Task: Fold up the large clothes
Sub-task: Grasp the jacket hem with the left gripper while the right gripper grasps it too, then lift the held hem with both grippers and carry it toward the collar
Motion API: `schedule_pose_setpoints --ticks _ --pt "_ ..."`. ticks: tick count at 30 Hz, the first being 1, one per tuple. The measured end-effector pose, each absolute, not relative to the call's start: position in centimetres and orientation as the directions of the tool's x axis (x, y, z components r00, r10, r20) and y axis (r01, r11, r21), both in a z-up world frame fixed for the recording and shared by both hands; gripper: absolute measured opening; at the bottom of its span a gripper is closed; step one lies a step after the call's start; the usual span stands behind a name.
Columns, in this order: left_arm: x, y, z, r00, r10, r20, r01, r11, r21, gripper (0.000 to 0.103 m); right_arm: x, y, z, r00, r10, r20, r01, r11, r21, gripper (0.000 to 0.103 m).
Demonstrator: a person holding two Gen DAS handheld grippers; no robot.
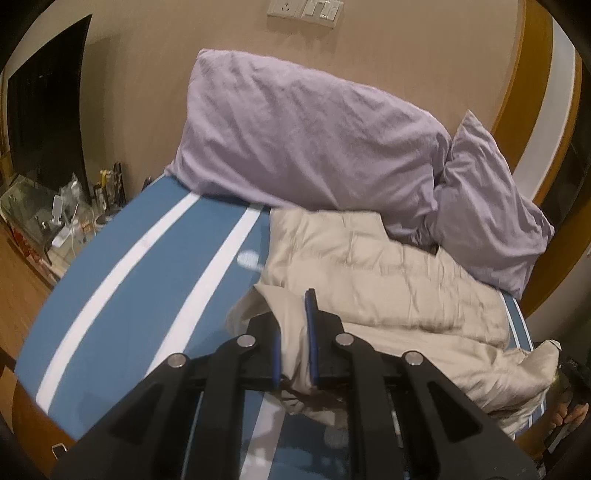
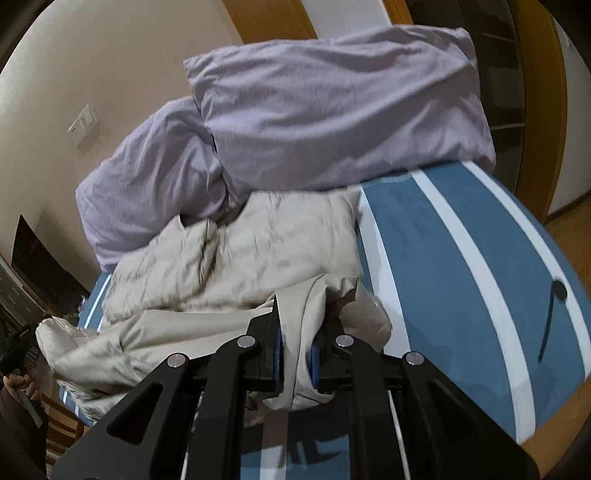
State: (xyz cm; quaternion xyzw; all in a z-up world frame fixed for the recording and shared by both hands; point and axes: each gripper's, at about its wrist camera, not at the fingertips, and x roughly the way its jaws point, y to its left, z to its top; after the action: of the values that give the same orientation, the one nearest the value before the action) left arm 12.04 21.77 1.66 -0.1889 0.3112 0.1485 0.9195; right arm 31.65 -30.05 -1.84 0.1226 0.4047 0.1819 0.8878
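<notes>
Both tongs pinch the near hem of a pale beige, thin quilted jacket (image 1: 369, 266) lying on the blue, white-striped bed (image 1: 129, 280).

The left tongs (image 1: 293, 332) and right tongs (image 2: 297, 343) each clamp a bunch of fabric, probably to lift that edge evenly for a fold toward the crumpled lilac pillows (image 1: 295, 129) at the head edge. Only the left view shows the cluttered bedside shelf (image 1: 62, 218); only the right shows the bed's opposite edge.

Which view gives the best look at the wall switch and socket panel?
The left wrist view: the wall panel sits top centre, facing the camera, with its sockets and switches discernible, though the frame edge crops it. The right wrist view shows it only as a small, slanted plate at the left, with little detail.
</notes>
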Motion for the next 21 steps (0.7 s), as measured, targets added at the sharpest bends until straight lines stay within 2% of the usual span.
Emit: schedule_pose_setpoints --ticks 8,21 --pt "17.8 23.3 3.3 0.767 0.174 -0.617 -0.394 0.888 -0.240 0.011 37.5 -27.4 -0.5 0.629 0.420 -0.654 -0.239 0.905 0.351 0.011" --pt "28.8 26.1 3.5 0.755 0.164 -0.635 -0.371 0.905 -0.207 0.011 46.8 -23.5 -2.4 0.625 0.356 -0.695 -0.160 0.929 0.333 0.011"
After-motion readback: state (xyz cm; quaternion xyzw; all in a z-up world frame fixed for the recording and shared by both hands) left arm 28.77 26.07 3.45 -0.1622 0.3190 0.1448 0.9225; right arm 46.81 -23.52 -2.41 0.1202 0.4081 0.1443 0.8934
